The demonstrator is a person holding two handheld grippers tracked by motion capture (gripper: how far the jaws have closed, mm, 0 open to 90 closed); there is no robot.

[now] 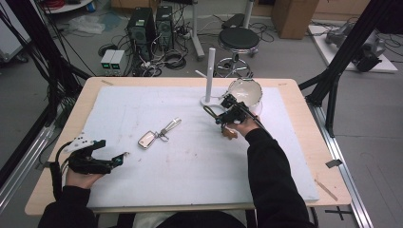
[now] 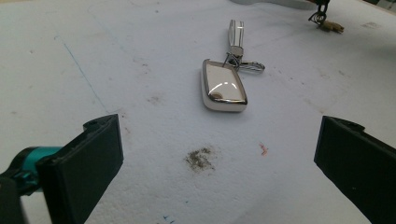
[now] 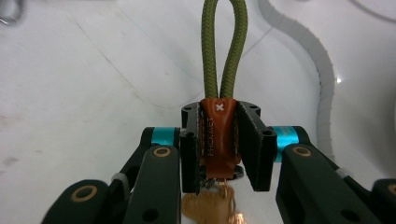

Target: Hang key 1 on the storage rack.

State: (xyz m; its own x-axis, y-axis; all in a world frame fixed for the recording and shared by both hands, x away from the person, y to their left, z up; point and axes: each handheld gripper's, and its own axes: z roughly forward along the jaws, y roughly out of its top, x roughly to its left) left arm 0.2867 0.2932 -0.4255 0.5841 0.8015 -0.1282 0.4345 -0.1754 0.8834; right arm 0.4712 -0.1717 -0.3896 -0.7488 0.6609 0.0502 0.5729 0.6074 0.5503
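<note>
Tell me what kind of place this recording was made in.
Probably a lab or workshop: computer towers and tangled cables sit on the floor behind the table, with a black metal frame alongside.

I count two grippers: my left gripper (image 1: pixel 124 155) at the near left and my right gripper (image 1: pixel 212 113) at the far right. There are two key sets: one car key fob (image 2: pixel 223 86) mid-table, one olive cord keychain (image 3: pixel 219 93). One white bowl (image 1: pixel 245 90), one white peg stand (image 1: pixel 209 76), one foam mat (image 1: pixel 142 180), one table (image 1: pixel 309 128).
</note>
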